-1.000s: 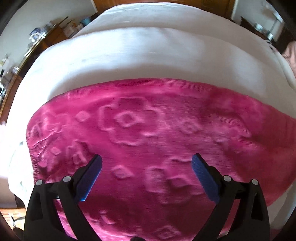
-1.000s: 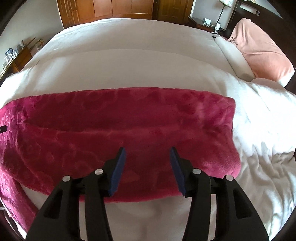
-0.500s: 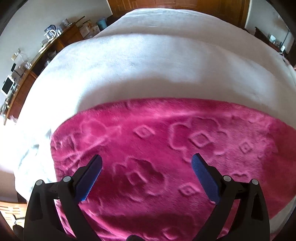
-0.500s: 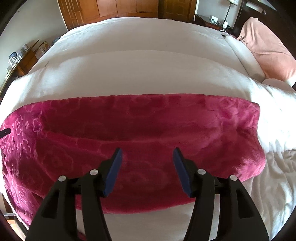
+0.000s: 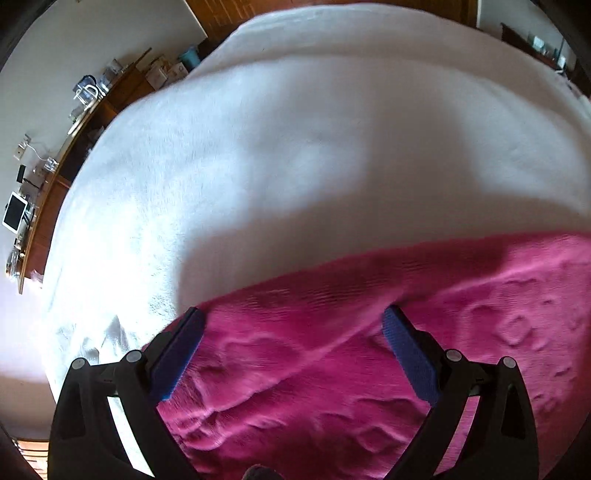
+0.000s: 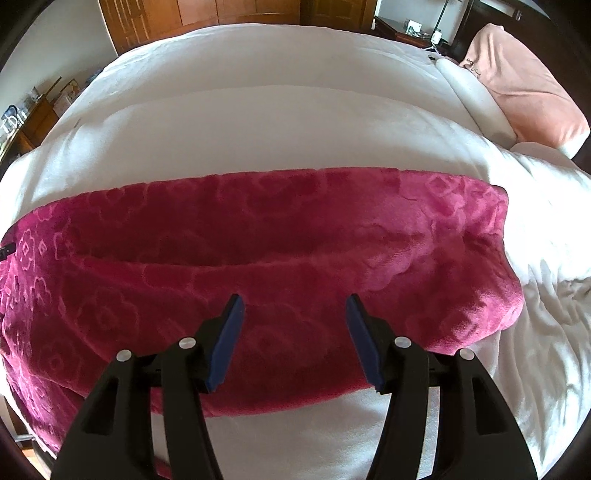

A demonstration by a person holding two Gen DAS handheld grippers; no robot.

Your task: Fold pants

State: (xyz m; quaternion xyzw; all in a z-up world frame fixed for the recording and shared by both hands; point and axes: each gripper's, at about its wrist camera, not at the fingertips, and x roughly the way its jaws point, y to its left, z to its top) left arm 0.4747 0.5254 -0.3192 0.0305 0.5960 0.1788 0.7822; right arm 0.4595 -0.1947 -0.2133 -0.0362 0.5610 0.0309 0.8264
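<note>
Showing pink pillow (image 6: 524,99), right view only.

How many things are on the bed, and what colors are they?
Magenta pants: 1
White comforter: 1
Peach-pink pillow: 1
White pillow: 1
Total: 4

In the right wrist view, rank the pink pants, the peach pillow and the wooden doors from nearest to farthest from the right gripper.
1. Pink pants, directly under the open right gripper.
2. Peach pillow, far right at the bed's head.
3. Wooden doors, top, beyond the bed.
</note>
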